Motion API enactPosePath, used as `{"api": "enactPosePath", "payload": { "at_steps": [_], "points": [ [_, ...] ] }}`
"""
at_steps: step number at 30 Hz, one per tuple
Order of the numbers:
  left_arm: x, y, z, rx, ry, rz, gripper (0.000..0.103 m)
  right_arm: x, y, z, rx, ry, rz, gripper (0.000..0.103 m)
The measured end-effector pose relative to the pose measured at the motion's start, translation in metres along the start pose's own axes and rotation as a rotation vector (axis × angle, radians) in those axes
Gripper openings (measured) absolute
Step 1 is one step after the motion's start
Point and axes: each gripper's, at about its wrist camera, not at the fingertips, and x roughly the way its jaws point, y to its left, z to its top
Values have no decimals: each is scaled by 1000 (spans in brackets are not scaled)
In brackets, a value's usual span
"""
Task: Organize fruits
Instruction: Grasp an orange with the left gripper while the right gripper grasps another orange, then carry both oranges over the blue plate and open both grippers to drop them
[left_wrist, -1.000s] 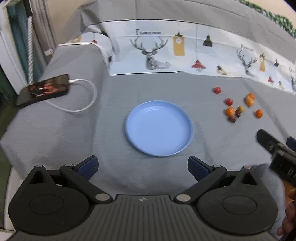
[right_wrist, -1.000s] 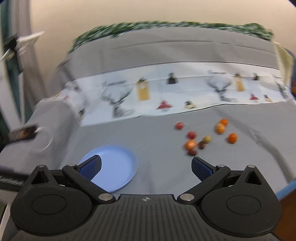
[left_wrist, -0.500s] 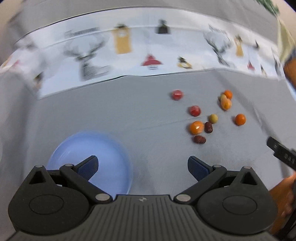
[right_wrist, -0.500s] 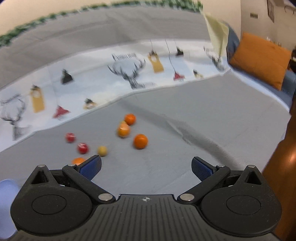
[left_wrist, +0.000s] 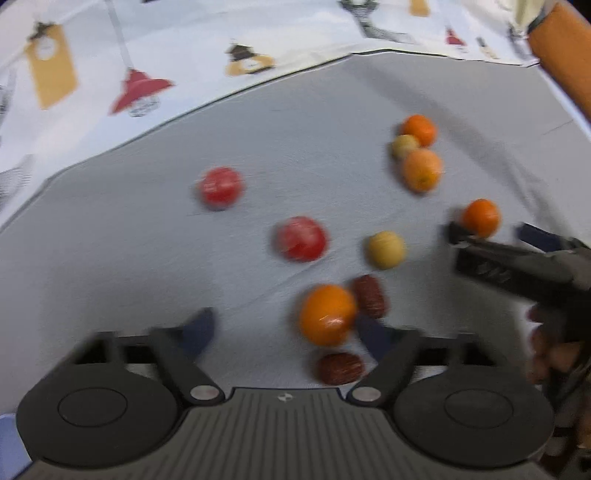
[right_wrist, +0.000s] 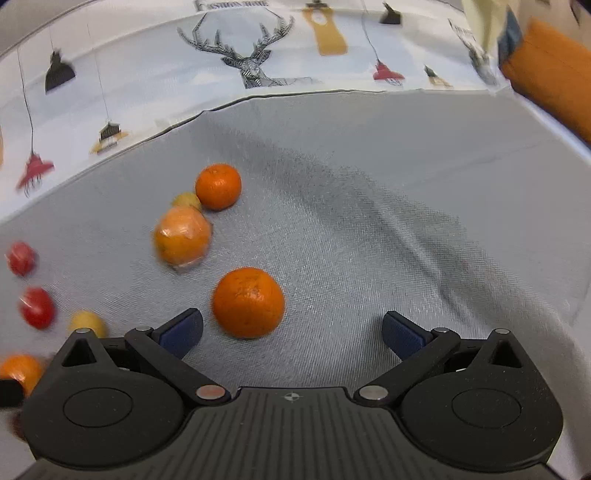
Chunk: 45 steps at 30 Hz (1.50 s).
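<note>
- The left claw (left_wrist: 284, 328) hangs low over the grey cloth (left_wrist: 129, 258), its blue-tipped fingers spread wide with nothing between them.
- An orange (left_wrist: 327, 314) sits just ahead of its right finger, touching a dark brownish-red fruit (left_wrist: 369, 296); a second dark fruit (left_wrist: 340, 367) lies between the fingers near the claw body. The view is blurred, so what these dark fruits are is unclear.
- Farther out lie two red fruits (left_wrist: 221, 187) (left_wrist: 303, 238), a yellow one (left_wrist: 386, 249), and a tight cluster of two oranges and a small yellow fruit (left_wrist: 419, 151).
- The right claw (right_wrist: 291, 332) is also wide open and empty, low over the cloth.
- A mandarin (right_wrist: 248, 302) rests just ahead of its left finger, inside the gap.
- A printed deer-and-lamp cloth (right_wrist: 147, 74) borders the far edge.
</note>
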Motion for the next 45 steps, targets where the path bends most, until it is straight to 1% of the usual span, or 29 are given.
{"api": "enactPosePath", "payload": {
  "at_steps": [1,2,3,4,6,8,10,14,17,21,25,28,31,34,36,40,42,45],
  "points": [
    [0,-2,1,12,10,-40,35,-2,3,-2,-28,-28,9,83],
    [-1,-4,1,22,10,-49,34,-6,5,-3,-37,-48,19,55],
    [-3,-7,-1,40,-5,-39,34,-11,7,-3,-50,-56,30,38],
    [-4,-10,-2,56,-14,-34,33,-14,9,-1,-60,-53,17,36],
    [-11,-10,-5,47,-17,-20,33,-18,6,2,-25,-39,4,36],
    [-29,-6,-9,21,-44,-17,33,-30,1,6,16,-58,-14,36],
    [-55,0,-15,-3,-85,6,33,-51,-4,10,50,-95,-12,36],
    [-118,17,-34,-53,-140,58,33,-114,-9,15,89,-182,49,36],
    [-170,33,-62,-114,-182,89,33,-165,-7,11,88,-231,118,36],
    [-234,52,-121,-183,-196,127,33,-235,7,-12,37,-261,248,36],
    [-281,67,-187,-236,-174,192,33,-294,24,-46,-30,-227,374,36],
    [-304,79,-237,-285,-155,216,33,-331,39,-78,-92,-202,447,36],
    [-322,87,-282,-342,-154,226,33,-365,57,-105,-141,-193,492,36],
    [-336,89,-318,-389,-163,229,33,-393,78,-131,-212,-192,532,36],
    [-342,89,-334,-414,-173,222,33,-408,93,-146,-271,-196,552,36],
    [-349,87,-352,-439,-191,205,33,-433,118,-173,-400,-213,584,36],
    [-355,86,-359,-441,-209,203,33,-444,127,-180,-456,-234,595,36],
    [-363,87,-364,-444,-234,205,33,-454,133,-184,-494,-258,606,36]
  ]
}}
